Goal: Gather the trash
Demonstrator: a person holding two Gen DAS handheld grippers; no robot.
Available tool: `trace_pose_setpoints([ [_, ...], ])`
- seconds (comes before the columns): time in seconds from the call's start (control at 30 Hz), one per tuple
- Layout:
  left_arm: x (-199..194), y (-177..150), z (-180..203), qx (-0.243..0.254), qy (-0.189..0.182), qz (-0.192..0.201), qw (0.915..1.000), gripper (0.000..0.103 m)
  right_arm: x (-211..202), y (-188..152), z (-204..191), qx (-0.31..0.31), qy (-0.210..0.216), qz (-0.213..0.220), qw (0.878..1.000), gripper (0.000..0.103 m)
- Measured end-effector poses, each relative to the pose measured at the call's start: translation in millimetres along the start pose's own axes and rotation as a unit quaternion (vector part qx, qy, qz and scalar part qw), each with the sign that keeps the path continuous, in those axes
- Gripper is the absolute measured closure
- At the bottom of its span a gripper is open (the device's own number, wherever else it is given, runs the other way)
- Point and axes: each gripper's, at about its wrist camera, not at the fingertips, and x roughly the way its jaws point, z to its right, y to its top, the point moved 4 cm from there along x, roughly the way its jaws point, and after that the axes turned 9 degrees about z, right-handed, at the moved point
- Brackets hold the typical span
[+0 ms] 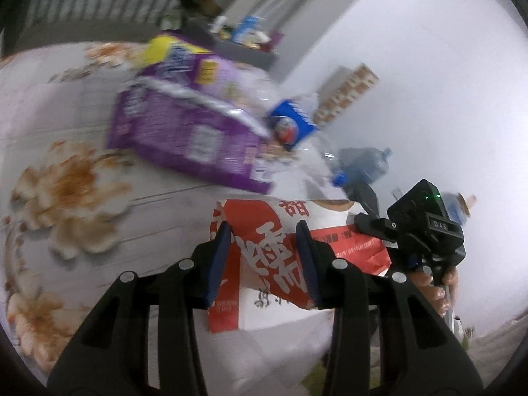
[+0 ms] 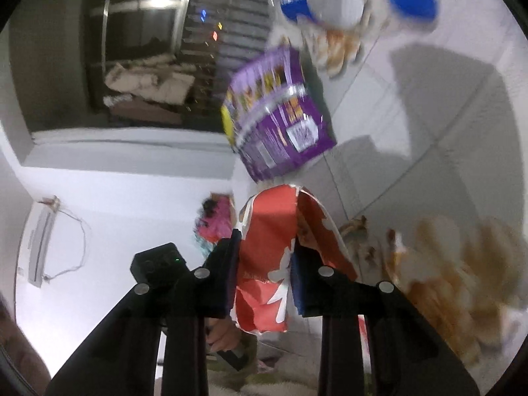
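A red and white snack bag (image 1: 274,264) hangs above the flowered table between both grippers. My left gripper (image 1: 263,227) is shut on it, its blue pads pressing into the printed face while the bag spreads past both fingers. My right gripper (image 1: 363,221) bites the bag's right end in the left wrist view. In the right wrist view my right gripper (image 2: 266,241) is shut on the same bag (image 2: 267,211). A purple snack bag (image 1: 184,132) (image 2: 280,122) and a clear bottle with a blue label (image 1: 290,125) (image 2: 330,3) lie on the table beyond.
The white table with orange flowers (image 1: 66,191) (image 2: 445,151) runs under the trash. A person's hand (image 1: 439,290) grips the right gripper's handle. A large blue water jug (image 1: 366,161) and stacked cartons (image 1: 346,92) stand by the white wall. The left gripper's black housing (image 2: 158,264) sits beside my right fingers.
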Motion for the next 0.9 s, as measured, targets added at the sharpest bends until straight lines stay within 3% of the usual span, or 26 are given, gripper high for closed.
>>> trace_pose_setpoints([
  [0.2,33,9,49,0.044,-0.046,-0.018,0.9978,0.066,-70,9,-1,-0.008,0.019,0.078,0.997,0.078],
  [0.43,56,11,73,0.056,-0.066,-0.036,0.9956,0.066,-105,18,10,0.006,0.032,0.115,0.993,0.079],
  [0.7,60,17,78,0.06,-0.058,-0.035,0.9959,0.063,-102,25,17,0.034,0.061,0.119,0.991,0.08],
  [0.9,48,24,57,0.053,-0.013,-0.011,0.9984,0.063,-101,31,23,0.049,0.071,0.122,0.989,0.08],
])
